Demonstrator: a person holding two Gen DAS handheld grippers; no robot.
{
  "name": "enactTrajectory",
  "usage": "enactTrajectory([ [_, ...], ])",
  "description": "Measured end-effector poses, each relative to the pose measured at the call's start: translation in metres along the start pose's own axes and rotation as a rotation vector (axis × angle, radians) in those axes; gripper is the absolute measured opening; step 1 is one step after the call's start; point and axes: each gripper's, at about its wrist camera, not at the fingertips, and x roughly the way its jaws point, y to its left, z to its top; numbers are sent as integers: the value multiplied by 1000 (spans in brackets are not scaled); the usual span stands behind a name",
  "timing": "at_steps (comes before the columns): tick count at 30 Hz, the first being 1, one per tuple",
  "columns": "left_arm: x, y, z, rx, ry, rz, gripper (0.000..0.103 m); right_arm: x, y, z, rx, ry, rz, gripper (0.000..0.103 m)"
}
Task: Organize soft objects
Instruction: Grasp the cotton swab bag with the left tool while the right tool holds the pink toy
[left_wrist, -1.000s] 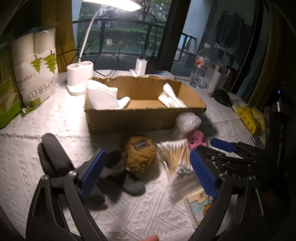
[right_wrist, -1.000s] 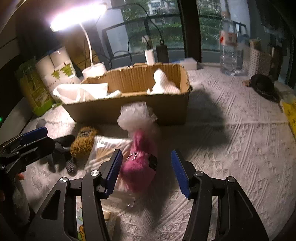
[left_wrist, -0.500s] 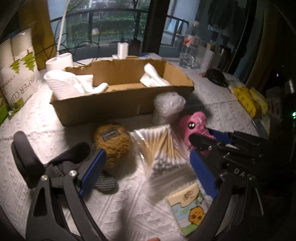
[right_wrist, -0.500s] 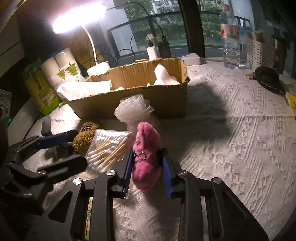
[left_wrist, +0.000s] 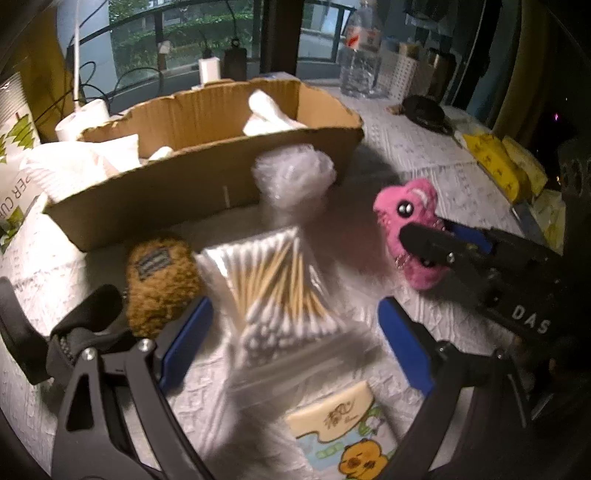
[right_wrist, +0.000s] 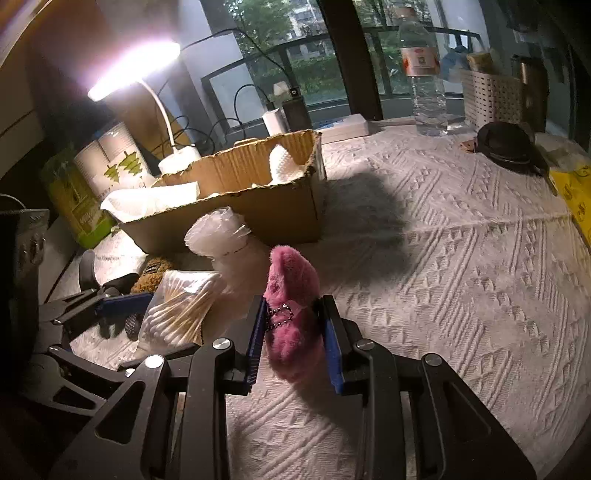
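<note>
A second ago the right gripper (right_wrist: 293, 332) stood with its jaws spread on either side of the pink plush toy (right_wrist: 291, 317); now the jaws are pinching the toy across its middle, the blue pads pressed into the fur on both sides. In the left wrist view the toy (left_wrist: 406, 225) appears raised off the white cloth of the counter (right_wrist: 461, 277), and it sits higher against the scene than half a second ago, so the grasp seems to have taken and the lift has begun.

The left gripper (left_wrist: 291, 343) has moved in closer over the same second. Its jaws are spread and empty, straddling the clear bag of cotton swabs (left_wrist: 280, 291), which lies on the counter between the brown plush (left_wrist: 159, 280) to the left and the pink toy to the right. A cartoon-printed packet (left_wrist: 343, 432) lies nearest of all.

The cardboard box (right_wrist: 258, 195) stands at the far side, just behind a bundle of clear plastic bags (right_wrist: 218, 236), with white cloths already inside. With the toy secured, the next step is likely to carry it up and over the near wall of the box; the plastic bundle stands in that path and could be knocked. The left gripper looks placed to take the swab bag.
</note>
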Motion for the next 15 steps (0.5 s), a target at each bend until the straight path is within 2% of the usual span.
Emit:
enactTrajectory([
  [6, 15, -9, -1, 25, 46, 16, 91, 0, -4, -1, 5, -8, 18, 31],
  [15, 16, -13, -1, 38, 36, 38, 64, -1, -5, -1, 7, -12, 30, 31],
])
